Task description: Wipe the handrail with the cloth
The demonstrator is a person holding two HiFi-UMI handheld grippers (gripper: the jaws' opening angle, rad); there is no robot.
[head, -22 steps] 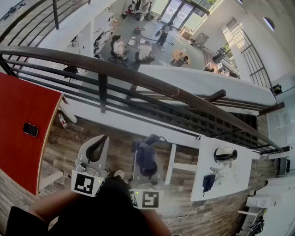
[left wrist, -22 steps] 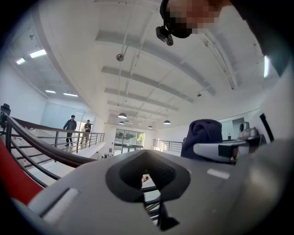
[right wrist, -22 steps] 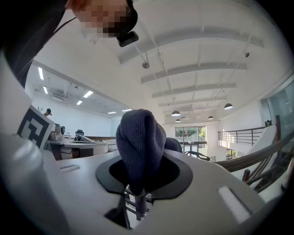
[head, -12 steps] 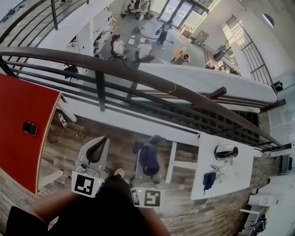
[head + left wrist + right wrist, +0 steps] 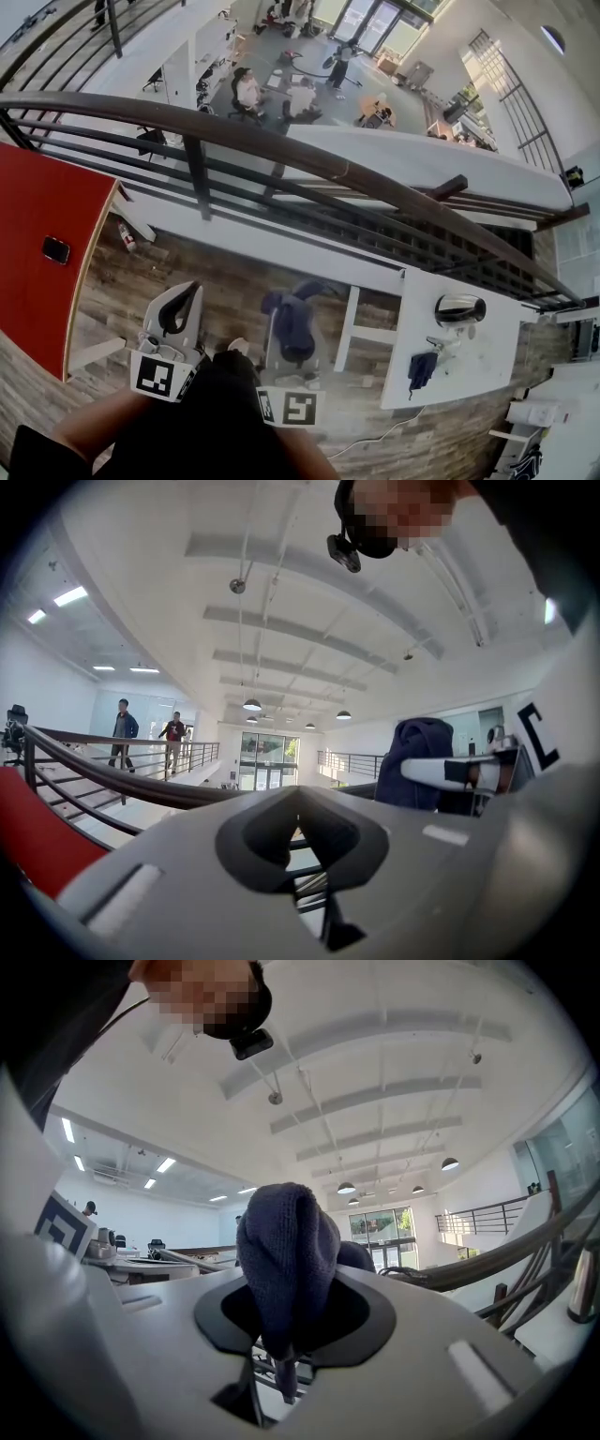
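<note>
Near side of the long dark curved handrail, both grippers sit close to the person, not touching the rail. Right gripper is pinched tight on the bunched-up dark blue cloth; left gripper is closed with nothing in it.

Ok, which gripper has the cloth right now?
The right gripper: its jaws are shut on the dark blue cloth, which bunches up above them. The left gripper has its jaws together with nothing between them.

handrail ahead, cloth in right claw, left claw just beside it
</note>
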